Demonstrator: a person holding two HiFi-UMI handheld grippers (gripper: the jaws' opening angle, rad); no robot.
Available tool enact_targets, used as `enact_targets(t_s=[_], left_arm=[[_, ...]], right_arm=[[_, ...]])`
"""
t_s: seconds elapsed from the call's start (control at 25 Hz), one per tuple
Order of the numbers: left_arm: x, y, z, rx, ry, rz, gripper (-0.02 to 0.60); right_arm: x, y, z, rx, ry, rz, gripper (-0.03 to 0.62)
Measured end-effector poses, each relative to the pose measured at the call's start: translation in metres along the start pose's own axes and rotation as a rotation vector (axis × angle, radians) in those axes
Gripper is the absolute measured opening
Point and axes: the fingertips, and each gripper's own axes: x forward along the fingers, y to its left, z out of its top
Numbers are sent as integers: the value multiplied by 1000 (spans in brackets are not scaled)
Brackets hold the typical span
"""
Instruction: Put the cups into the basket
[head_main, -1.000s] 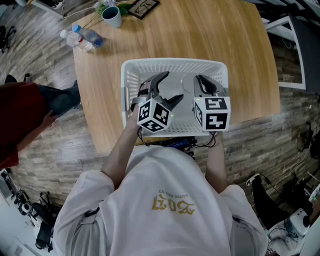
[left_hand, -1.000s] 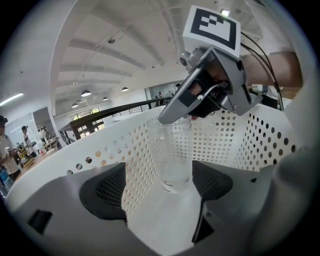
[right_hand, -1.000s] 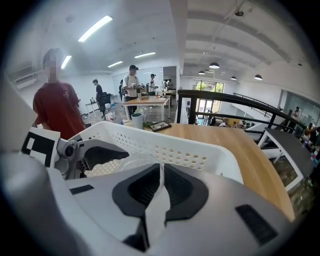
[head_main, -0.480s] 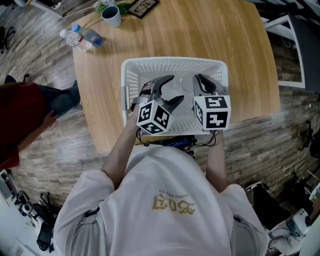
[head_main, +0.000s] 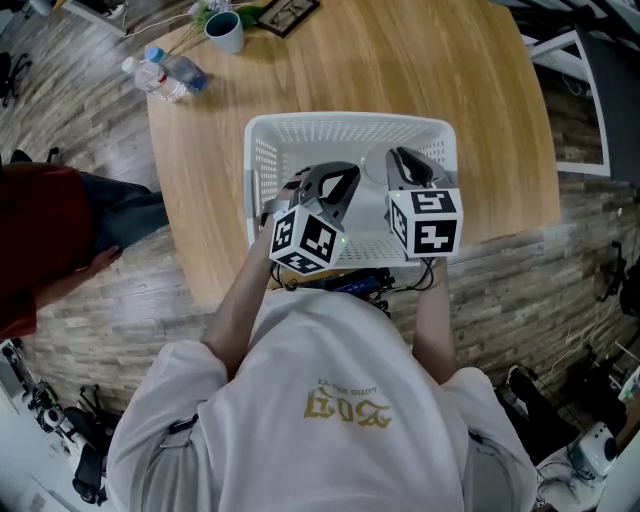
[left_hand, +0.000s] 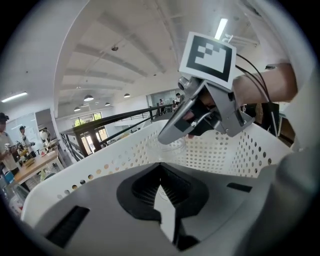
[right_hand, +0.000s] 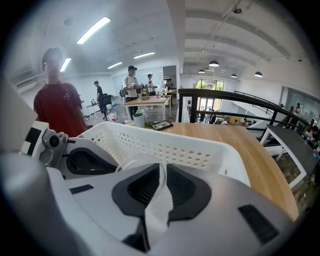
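Note:
A white perforated basket (head_main: 350, 128) stands on the wooden table, and both grippers hang inside it. My right gripper (head_main: 398, 158) is shut on the thin wall of a clear plastic cup (right_hand: 134, 162), whose rim curves out to the left of the jaws. The left gripper view shows that cup (left_hand: 175, 145) at the right gripper's tip, low against the basket's far wall (left_hand: 215, 150). My left gripper (head_main: 347, 180) sits just left of it with its jaws shut together. Nothing can be made out between them.
A teal mug (head_main: 224, 32), a water bottle (head_main: 165, 75) and a dark picture frame (head_main: 288, 14) lie at the table's far left corner. A person in red (head_main: 40, 240) stands left of the table. The basket sits close to the near table edge.
The left gripper's jaws went from spread wide to shut. The right gripper kept its place. The hand of the person in red drew back to the left.

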Motion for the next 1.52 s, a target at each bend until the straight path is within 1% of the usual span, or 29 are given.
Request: enact_targets(t_s=[0.16, 0.24, 0.4, 0.64, 0.84, 0.96, 1.12, 1.32, 1.4, 1.52], left_arm=[[-6, 7, 6, -2, -31, 41, 6], [-9, 12, 9, -6, -43, 69, 6], [-13, 16, 14, -30, -62, 90, 6], [-19, 20, 20, -15, -83, 127, 6], [-22, 26, 23, -27, -100, 147, 6], [-24, 29, 24, -48, -110, 160, 6], [-30, 36, 28, -71, -134, 188, 6], [-37, 38, 35, -65, -162, 225, 6], [-42, 41, 40, -63, -181, 258, 6], [-55, 43, 54, -7, -208, 318, 6]], right_arm=[[-1, 5, -1, 18, -4, 22, 40], [-1, 7, -1, 26, -5, 34, 54], [-2, 8, -2, 35, -6, 51, 75], [-3, 9, 0, 42, -21, 50, 75], [-6, 8, 4, 59, -43, 50, 75], [-7, 8, 3, 68, -48, 50, 75], [-12, 5, 8, 77, -93, 31, 75], [-24, -1, 12, 109, -145, 7, 75], [-29, -1, 13, 114, -166, 11, 74], [-37, -1, 15, 119, -198, 14, 64]])
